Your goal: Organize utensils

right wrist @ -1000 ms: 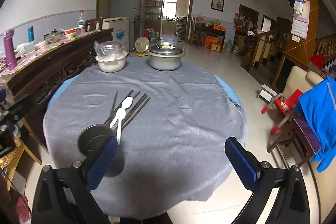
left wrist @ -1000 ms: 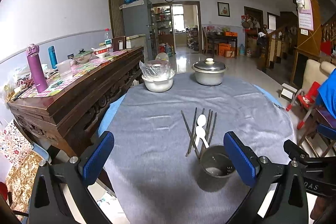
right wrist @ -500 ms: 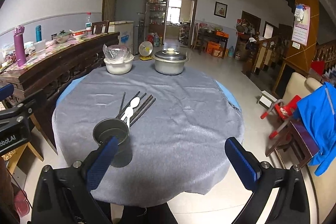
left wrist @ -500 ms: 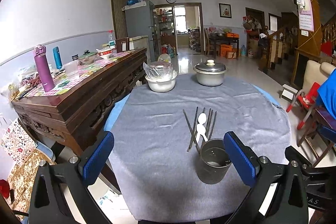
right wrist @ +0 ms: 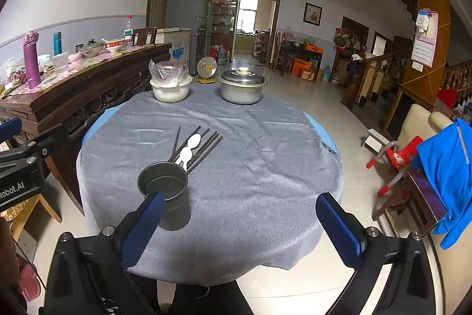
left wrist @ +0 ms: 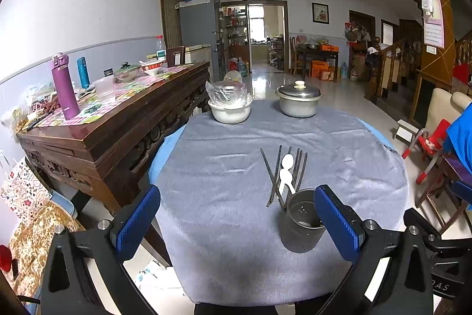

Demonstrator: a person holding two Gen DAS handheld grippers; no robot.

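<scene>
On the round table (left wrist: 224, 197), covered with a grey cloth, stands a dark metal utensil holder (left wrist: 301, 222) with small holes in its wall – upright, near the front edge. Just behind it lie dark chopsticks (left wrist: 298, 167), about six as far as I can count, and two white spoons (left wrist: 285, 171) among them. The left gripper (left wrist: 239, 222) is spread wide and grips nothing. The right gripper (right wrist: 242, 222) is also wide apart and holds nothing – its left finger (right wrist: 144, 223) overlaps the holder in the view.
</scene>
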